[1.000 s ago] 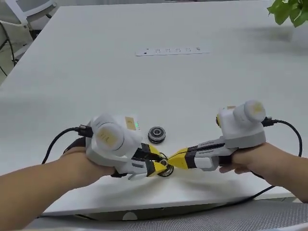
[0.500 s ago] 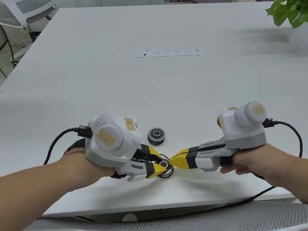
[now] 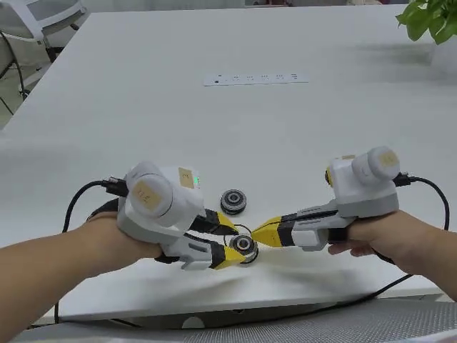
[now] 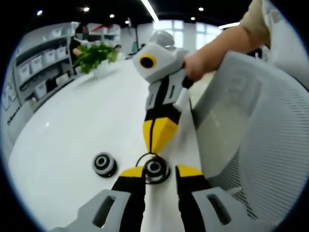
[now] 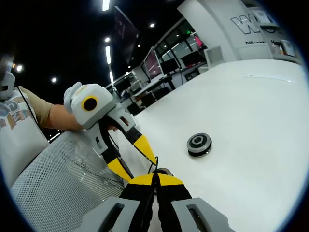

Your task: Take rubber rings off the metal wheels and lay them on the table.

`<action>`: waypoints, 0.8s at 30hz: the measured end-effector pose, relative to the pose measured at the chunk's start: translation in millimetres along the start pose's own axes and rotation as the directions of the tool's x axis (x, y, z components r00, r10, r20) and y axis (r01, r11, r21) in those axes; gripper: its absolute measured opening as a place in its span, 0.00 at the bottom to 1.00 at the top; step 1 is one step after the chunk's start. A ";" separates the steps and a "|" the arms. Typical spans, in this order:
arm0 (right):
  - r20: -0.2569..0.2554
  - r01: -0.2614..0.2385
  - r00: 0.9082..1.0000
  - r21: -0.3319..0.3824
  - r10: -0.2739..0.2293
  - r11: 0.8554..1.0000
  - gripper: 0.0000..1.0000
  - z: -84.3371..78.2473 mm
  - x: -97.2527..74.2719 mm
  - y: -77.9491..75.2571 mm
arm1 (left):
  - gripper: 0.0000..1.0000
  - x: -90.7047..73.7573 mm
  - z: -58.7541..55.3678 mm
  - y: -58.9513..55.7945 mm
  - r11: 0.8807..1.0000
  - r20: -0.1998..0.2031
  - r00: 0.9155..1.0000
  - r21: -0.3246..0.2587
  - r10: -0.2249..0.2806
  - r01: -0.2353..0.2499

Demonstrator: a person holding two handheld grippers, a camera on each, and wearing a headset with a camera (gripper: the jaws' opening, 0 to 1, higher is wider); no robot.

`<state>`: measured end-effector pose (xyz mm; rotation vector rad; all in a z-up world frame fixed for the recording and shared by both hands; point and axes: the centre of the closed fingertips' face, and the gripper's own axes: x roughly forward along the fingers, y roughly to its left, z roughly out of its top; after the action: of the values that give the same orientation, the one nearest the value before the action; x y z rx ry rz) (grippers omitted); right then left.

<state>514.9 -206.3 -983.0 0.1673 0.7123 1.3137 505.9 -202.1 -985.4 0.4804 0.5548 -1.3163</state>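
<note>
White worktop [image 3: 214, 128], near edge. Two wheels counted. The held wheel [image 3: 243, 245] is clamped in the left tool [image 3: 231, 243]. The spare wheel [image 3: 233, 201] lies just beyond it, ring on. The right tool [image 3: 258, 234] is pinched narrow on the held wheel's rubber ring [image 4: 141, 158], one loop lifted. Step: peeling the first ring. Next: draw the ring away from the held wheel, over its rim. Two rings, neither laid down yet.

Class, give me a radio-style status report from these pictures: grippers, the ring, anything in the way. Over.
Left gripper clamped on metal wheel. Right gripper shut on rubber ring, ring partly off the wheel. Second wheel lies apart, not in the way. Over.
</note>
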 end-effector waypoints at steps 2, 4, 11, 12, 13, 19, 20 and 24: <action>0.002 -0.001 1.000 -0.001 0.001 1.000 0.00 1.6 -0.7 -0.7 | 0.27 -3.6 2.2 0.7 1.000 0.006 1.000 0.001 0.003 -0.003; 0.003 -0.004 1.000 -0.002 0.004 1.000 0.00 3.8 -1.4 0.9 | 0.28 -8.3 4.5 0.3 1.000 0.014 1.000 -0.006 0.000 0.000; 0.006 -0.019 1.000 -0.018 0.019 1.000 0.00 14.9 -1.5 4.0 | 0.36 -27.1 9.2 1.1 1.000 0.044 0.999 -0.016 0.016 -0.015; 0.005 -0.021 1.000 -0.020 0.021 1.000 0.00 15.9 -1.2 4.5 | 0.37 -29.5 9.8 1.9 1.000 0.050 0.999 -0.019 0.021 -0.020; 0.002 -0.024 1.000 -0.025 0.024 0.999 0.00 17.5 -0.7 5.4 | 0.38 -33.3 10.7 3.2 0.999 0.059 0.998 -0.023 0.029 -0.027; -0.001 -0.033 0.999 -0.039 0.033 0.999 0.00 27.5 2.9 7.7 | 0.45 -50.3 15.8 9.1 0.996 0.105 0.992 -0.061 0.065 -0.059; -0.001 -0.033 0.999 -0.041 0.033 0.999 0.00 28.7 3.7 8.0 | 0.45 -53.5 16.4 9.5 0.996 0.110 0.991 -0.065 0.073 -0.066; -0.005 -0.039 0.999 -0.048 0.039 0.998 0.00 34.0 8.9 9.4 | 0.53 -62.7 16.6 9.5 0.994 0.130 0.988 -0.080 0.087 -0.077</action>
<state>527.0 -186.1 -955.2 0.1405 0.6836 1.3679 507.1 -162.8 -933.0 0.3472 0.4660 -1.2345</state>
